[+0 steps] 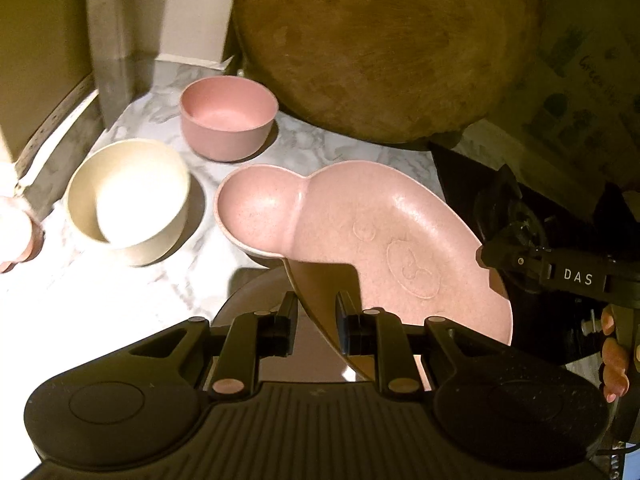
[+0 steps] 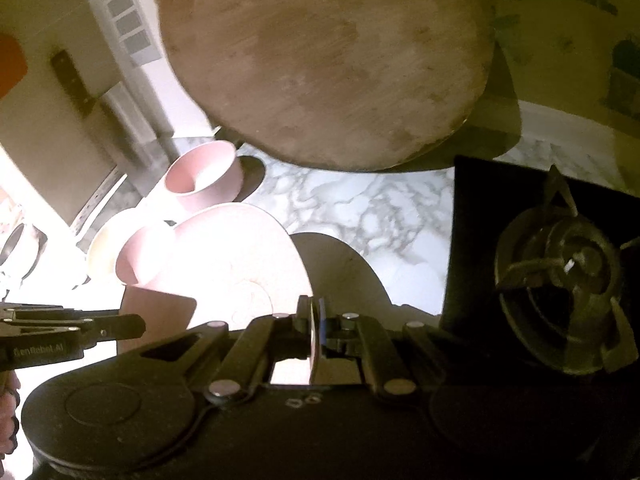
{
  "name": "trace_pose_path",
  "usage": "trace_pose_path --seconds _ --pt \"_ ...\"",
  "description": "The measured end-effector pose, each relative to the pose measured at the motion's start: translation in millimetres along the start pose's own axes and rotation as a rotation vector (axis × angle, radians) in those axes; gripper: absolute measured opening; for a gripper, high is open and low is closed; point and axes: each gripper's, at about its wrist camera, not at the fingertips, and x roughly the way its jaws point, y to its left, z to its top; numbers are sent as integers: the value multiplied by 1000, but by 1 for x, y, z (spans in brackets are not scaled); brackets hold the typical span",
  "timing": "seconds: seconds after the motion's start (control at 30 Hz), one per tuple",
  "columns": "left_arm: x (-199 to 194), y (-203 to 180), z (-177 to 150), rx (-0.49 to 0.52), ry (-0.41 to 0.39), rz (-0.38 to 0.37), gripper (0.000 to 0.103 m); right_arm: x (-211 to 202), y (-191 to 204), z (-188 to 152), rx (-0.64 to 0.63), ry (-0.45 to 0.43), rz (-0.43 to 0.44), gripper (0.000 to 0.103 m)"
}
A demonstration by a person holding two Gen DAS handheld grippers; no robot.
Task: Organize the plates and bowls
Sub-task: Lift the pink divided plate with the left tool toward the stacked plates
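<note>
Both grippers hold one pink plate, shaped like a bear's head with round ears and a face pressed into it. The left gripper (image 1: 316, 324) has its jaws nearly closed, pinching the near edge of the bear-shaped plate (image 1: 380, 232), and the plate reaches away from the fingers, up off the counter. The right gripper (image 2: 316, 328) is closed tight on the thin rim at the plate's other side, and the plate (image 2: 240, 256) spreads out ahead of it to the left, very bright in the light. In the left wrist view the tip of the right gripper (image 1: 486, 256) shows at the plate's right edge, with a hand (image 1: 614, 356) behind it. Past the plate, ahead and to the left of the left gripper, a cream bowl (image 1: 128, 200) sits on the marble counter (image 1: 320, 148). A pink bowl (image 1: 228, 118) sits further ahead, just beside the cream one. A big round wooden board (image 1: 384, 48) leans up at the back of the counter. To the right of the right gripper there is a black stove burner (image 2: 560, 272).
</note>
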Motion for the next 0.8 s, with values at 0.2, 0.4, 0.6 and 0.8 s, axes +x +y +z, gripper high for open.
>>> trace_pose_path --seconds 0.2,0.4,0.6,0.8 --pt "-8 17 -20 -16 14 6 19 2 18 -20 -3 16 15 3" --pt "-14 29 -36 -24 20 8 19 5 30 -34 0 31 21 3" --pt "-15 40 -48 -42 39 16 19 7 39 -48 -1 45 37 3" --pt "-15 42 -52 -47 50 17 19 13 44 -58 4 59 42 3"
